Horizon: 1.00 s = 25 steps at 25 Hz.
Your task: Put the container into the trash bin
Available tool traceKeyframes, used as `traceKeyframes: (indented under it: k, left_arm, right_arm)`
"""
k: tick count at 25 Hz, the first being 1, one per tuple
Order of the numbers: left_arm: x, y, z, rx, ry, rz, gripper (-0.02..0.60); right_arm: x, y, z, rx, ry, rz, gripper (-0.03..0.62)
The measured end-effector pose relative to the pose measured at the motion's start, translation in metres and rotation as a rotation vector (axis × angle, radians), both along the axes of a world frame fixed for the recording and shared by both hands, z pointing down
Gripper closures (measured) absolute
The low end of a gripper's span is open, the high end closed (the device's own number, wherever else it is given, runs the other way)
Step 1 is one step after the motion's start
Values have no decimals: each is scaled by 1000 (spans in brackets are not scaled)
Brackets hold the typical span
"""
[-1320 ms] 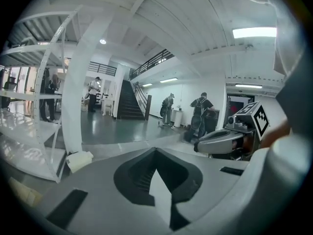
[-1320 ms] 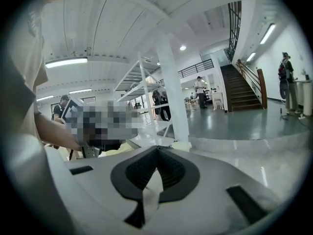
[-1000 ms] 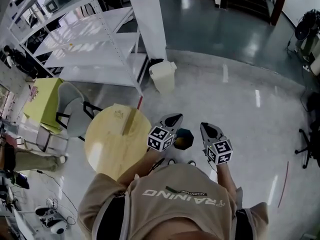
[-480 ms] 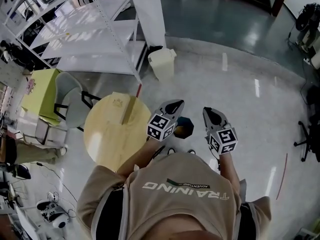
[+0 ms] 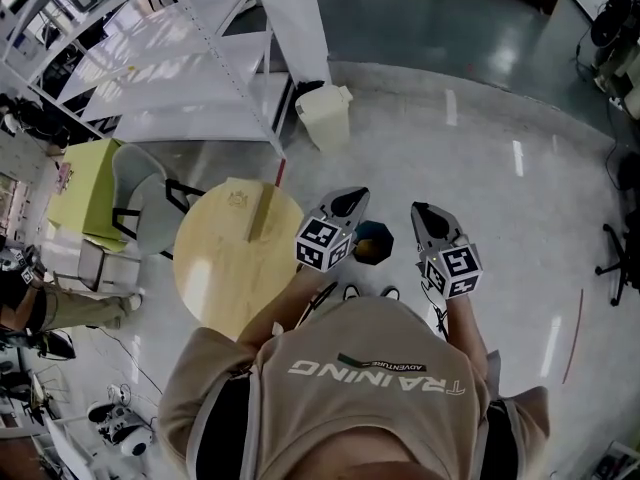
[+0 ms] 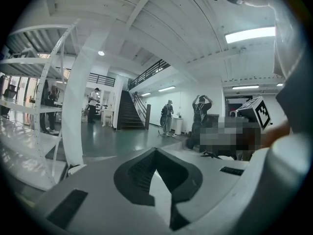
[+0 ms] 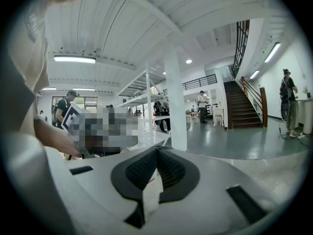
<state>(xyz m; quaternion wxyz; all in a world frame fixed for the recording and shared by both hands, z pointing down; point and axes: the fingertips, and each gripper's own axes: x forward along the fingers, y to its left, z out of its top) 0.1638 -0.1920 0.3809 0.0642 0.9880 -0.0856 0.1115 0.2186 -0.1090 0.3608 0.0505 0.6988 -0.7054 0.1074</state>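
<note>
Tongs on my left [image 5: 349, 202] are shut tip to tip with nothing between them, near the right edge of the round wooden worktop [image 5: 215, 278]. Far beyond them the white trash bin [image 5: 325, 118] stands at the foot of the pillar [image 5: 295, 18]. A dark container [image 5: 370, 244] sits on the floor [image 5: 480, 148] between my two tongs, below them, touched by neither. My right tongs [image 5: 421, 211] are closed and empty too.
</note>
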Motion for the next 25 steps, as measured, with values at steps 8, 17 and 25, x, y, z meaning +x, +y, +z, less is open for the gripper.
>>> traceKeyframes:
  k: [8,17,25]
  left_arm:
    - [7,0,5,2,-3,-7,571]
    - [5,-2,2,1,-10,-19,571]
    - [10,-4,6,3,-9,-24,571]
  right_arm:
    - [4,-3,7,-6,-10,-15,593]
    - [6,-5,4,-8,-8,-26,593]
    - [13,-8,7,-1,2,-29,593]
